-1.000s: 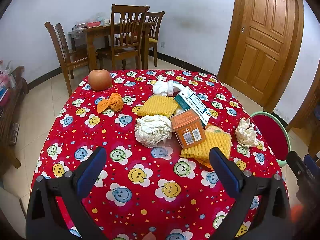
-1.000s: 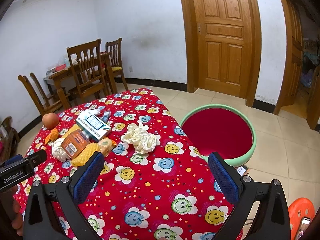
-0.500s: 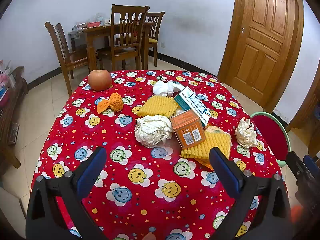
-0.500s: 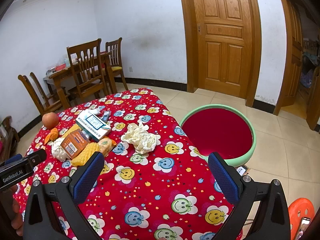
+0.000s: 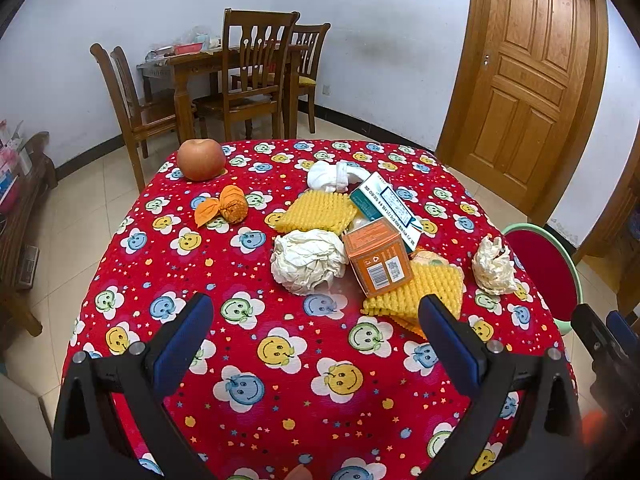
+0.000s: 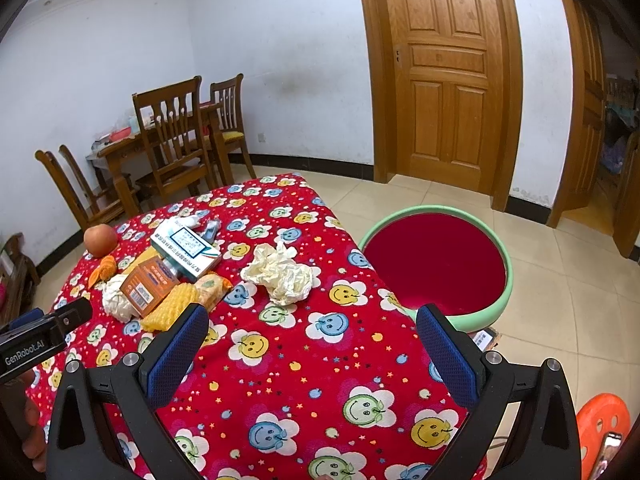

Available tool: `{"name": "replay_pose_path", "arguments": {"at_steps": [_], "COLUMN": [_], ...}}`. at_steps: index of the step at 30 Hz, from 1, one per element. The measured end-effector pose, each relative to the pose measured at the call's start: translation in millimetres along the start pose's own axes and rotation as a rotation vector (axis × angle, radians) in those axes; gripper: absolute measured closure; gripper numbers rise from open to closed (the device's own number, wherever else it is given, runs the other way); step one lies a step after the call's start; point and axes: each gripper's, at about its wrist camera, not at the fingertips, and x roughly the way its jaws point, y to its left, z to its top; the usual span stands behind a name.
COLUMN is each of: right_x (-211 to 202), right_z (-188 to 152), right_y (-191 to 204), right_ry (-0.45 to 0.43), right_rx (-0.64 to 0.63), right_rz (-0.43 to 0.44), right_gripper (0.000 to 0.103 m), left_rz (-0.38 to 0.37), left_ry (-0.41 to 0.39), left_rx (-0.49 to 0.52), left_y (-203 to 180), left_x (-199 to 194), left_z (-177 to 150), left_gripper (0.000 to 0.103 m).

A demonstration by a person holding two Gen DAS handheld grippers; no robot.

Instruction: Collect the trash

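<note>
Trash lies in a heap on the red smiley tablecloth (image 5: 280, 360): a crumpled white paper ball (image 5: 308, 266), an orange carton (image 5: 378, 262), a teal-and-white box (image 5: 386, 208), two yellow foam nets (image 5: 316, 212) (image 5: 416, 294), a white sock-like bundle (image 5: 334, 176) and orange peel (image 5: 224, 210). A second crumpled paper wad (image 6: 280, 274) (image 5: 494, 266) lies apart near the right edge. My left gripper (image 5: 312, 318) is open, just short of the white ball. My right gripper (image 6: 312, 326) is open above the cloth, nearer than the wad. Neither holds anything.
An apple (image 5: 201, 159) sits at the table's far left corner. A green-rimmed red round basin (image 6: 436, 264) stands on the floor to the table's right. Wooden chairs and a dining table (image 5: 224, 80) stand behind, a wooden door (image 5: 532, 80) at right, an orange stool (image 6: 600, 424) at bottom right.
</note>
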Motion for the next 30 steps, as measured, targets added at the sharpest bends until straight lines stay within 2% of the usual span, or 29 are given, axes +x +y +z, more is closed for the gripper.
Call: {"name": "replay_pose_path", "arguments": {"at_steps": [13, 30], "right_x": [4, 48], "right_z": [-2, 8], "right_y": [-1, -1], "right_ry": [0.014, 0.082], "right_rx": [0.008, 0.007], "right_rz": [0.003, 0.017], "right_gripper": [0.0, 0.0], "left_rz": [0.006, 0.062], "left_ry": [0.006, 0.059], "left_rx": [0.0, -0.003], "left_y": [0, 13], "left_x": [3, 51], "left_z": [4, 15], "left_gripper": [0.002, 0.002]}}
